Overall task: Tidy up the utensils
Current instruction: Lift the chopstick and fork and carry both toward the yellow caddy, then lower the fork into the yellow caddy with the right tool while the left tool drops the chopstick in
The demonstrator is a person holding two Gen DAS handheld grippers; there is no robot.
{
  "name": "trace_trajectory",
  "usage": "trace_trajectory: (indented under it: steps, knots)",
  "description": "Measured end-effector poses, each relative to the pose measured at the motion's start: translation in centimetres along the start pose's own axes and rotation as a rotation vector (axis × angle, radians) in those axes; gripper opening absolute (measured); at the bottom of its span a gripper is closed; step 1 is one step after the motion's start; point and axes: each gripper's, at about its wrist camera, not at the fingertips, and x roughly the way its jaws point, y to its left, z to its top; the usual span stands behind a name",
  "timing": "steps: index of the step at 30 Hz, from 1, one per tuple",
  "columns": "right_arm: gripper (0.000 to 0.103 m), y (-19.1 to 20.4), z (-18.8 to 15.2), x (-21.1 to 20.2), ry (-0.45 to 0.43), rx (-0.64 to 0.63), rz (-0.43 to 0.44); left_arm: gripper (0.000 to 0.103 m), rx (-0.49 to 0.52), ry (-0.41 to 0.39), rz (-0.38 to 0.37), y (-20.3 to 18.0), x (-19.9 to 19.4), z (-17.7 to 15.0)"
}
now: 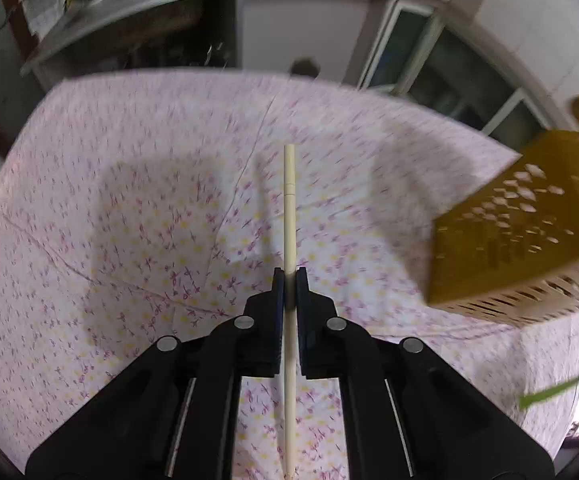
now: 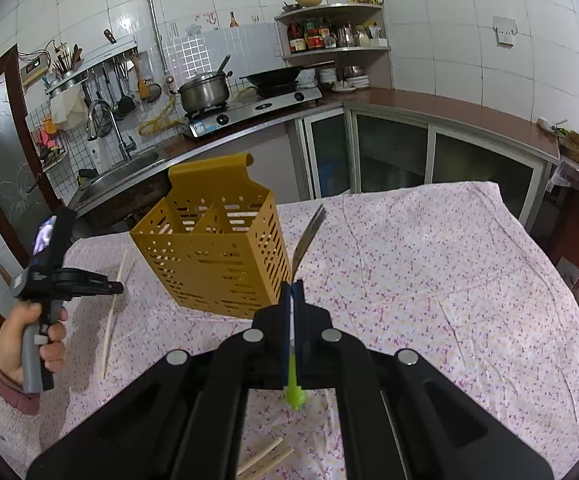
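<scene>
Both wrist views look closely down their jaws, sharing the yellow caddy (image 1: 517, 232).

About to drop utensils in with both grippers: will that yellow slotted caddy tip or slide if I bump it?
Probably both. The yellow caddy looks like thin perforated plastic, so likely light. It stands tall on a loose, creased tablecloth, so a nudge near its rim from the fork or chopstick might tilt it. Lowering them straight down seems safer.

floral tablecloth (image 2: 429, 280), steel pot (image 2: 203, 90), wok (image 2: 275, 74), sink (image 2: 129, 170)
</scene>
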Motion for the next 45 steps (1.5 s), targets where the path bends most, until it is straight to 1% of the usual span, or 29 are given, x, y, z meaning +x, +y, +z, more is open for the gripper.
trace_trajectory:
  steps: [2, 3, 4, 6, 10, 13, 14, 16, 19, 22, 27, 30, 32, 35, 36, 40, 45]
  knots:
    - [0.002, 0.1, 0.1, -0.3, -0.008, -0.003, 0.0, 0.004, 0.016, -0.029, -0.036, -0.2, -1.3, -0.4]
    - [0.002, 0.2, 0.2, -0.5, -0.014, -0.008, -0.001, 0.004, 0.032, -0.068, -0.062, -0.4, -2.5, -0.6]
    - [0.002, 0.5, 0.3, -0.6, -0.016, -0.013, -0.002, 0.004, 0.044, -0.095, -0.074, -0.7, -3.3, -0.7]
    - [0.002, 0.8, 0.5, -0.9, -0.025, -0.022, -0.005, 0.004, 0.073, -0.175, -0.099, -1.7, -6.2, -1.5]
    - [0.002, 1.1, 1.3, -1.5, -0.044, -0.03, -0.004, 0.004, 0.098, -0.303, -0.173, -2.9, -11.0, -2.5]
    - [0.002, 1.5, 2.1, -2.1, -0.066, -0.035, -0.003, 0.004, 0.143, -0.404, -0.214, -4.3, -14.3, -2.5]
    - [0.002, 1.6, 2.4, -2.4, -0.078, -0.036, -0.003, 0.004, 0.155, -0.424, -0.224, -4.9, -15.3, -2.7]
    - [0.002, 1.9, 3.4, -2.8, -0.097, -0.037, -0.001, 0.004, 0.164, -0.442, -0.246, -6.6, -16.3, -1.7]
    - [0.002, 2.6, 5.1, -3.3, -0.131, -0.046, 0.004, 0.004, 0.157, -0.457, -0.289, -7.6, -16.9, -0.6]
    - [0.002, 3.3, 6.9, -3.8, -0.16, -0.055, 0.014, 0.004, 0.151, -0.499, -0.323, -8.3, -17.2, 0.8]
    - [0.002, 5.0, 10.6, -4.5, -0.228, -0.075, 0.025, 0.004, 0.182, -0.61, -0.373, -11.1, -19.1, 2.7]
    - [0.002, 6.0, 12.3, -4.1, -0.25, -0.089, 0.021, 0.004, 0.199, -0.666, -0.389, -12.7, -19.5, 3.6]
    - [0.001, 6.4, 12.9, -3.5, -0.26, -0.096, 0.013, 0.004, 0.214, -0.695, -0.403, -13.6, -19.0, 4.2]
    - [0.001, 6.4, 13.1, -2.5, -0.266, -0.087, 0.016, 0.004, 0.245, -0.749, -0.402, -14.6, -17.7, 4.6]
    - [0.001, 6.4, 13.2, -2.0, -0.266, -0.084, 0.021, 0.004, 0.257, -0.754, -0.403, -15.0, -16.9, 4.8]
    - [0.001, 6.3, 12.7, -0.3, -0.274, -0.085, 0.029, 0.004, 0.264, -0.739, -0.412, -15.0, -14.0, 4.8]
    - [0.001, 6.2, 11.5, 1.5, -0.282, -0.087, 0.024, 0.004, 0.281, -0.741, -0.369, -14.4, -11.3, 3.7]
